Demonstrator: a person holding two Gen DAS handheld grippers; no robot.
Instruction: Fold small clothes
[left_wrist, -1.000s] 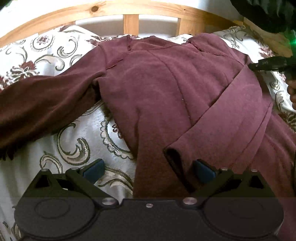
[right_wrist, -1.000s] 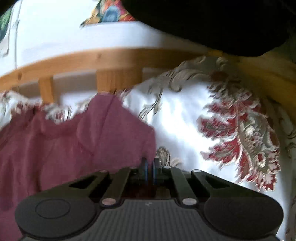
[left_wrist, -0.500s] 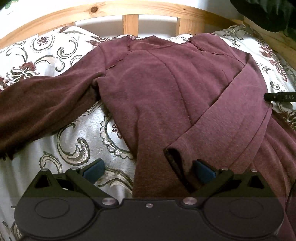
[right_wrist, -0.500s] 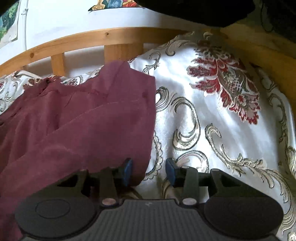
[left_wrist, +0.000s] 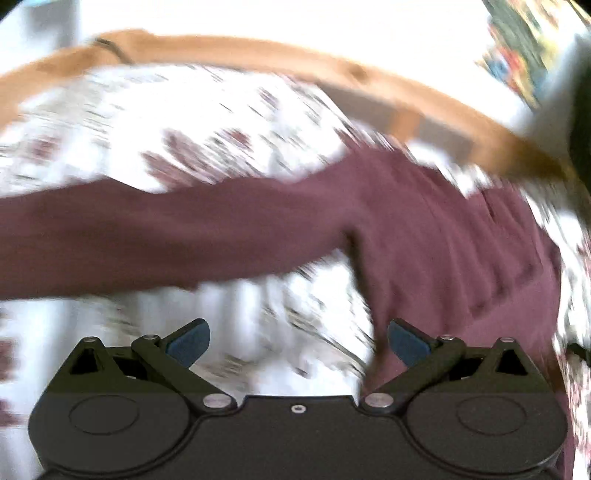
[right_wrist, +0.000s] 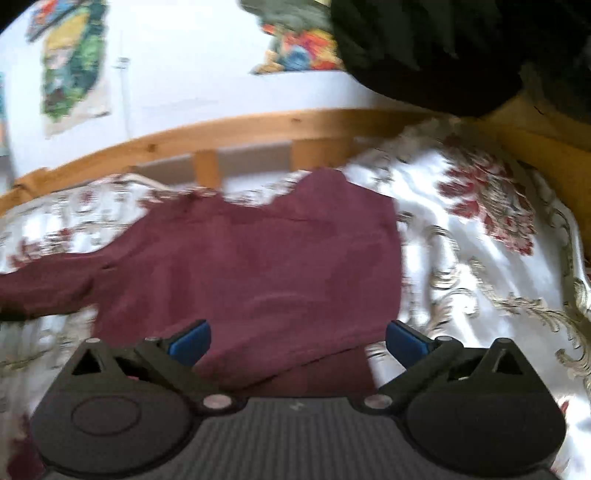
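Observation:
A maroon long-sleeved top (right_wrist: 258, 266) lies on a patterned white bedspread (right_wrist: 480, 266). In the blurred left wrist view its long sleeve (left_wrist: 147, 236) stretches out to the left and its body (left_wrist: 461, 251) lies to the right. My left gripper (left_wrist: 297, 341) is open and empty above the bedspread, its right finger at the body's edge. My right gripper (right_wrist: 297, 339) is open and empty above the folded right side of the top.
A curved wooden bed rail (right_wrist: 258, 129) with slats runs behind the bedspread, also in the left wrist view (left_wrist: 406, 88). Colourful pictures (right_wrist: 74, 62) hang on the white wall. A dark garment (right_wrist: 443, 48) of the person fills the upper right.
My right gripper went from shut to fully open and pulled back from the top's right side. My left gripper swung left, now facing the outstretched sleeve; its view is motion-blurred.

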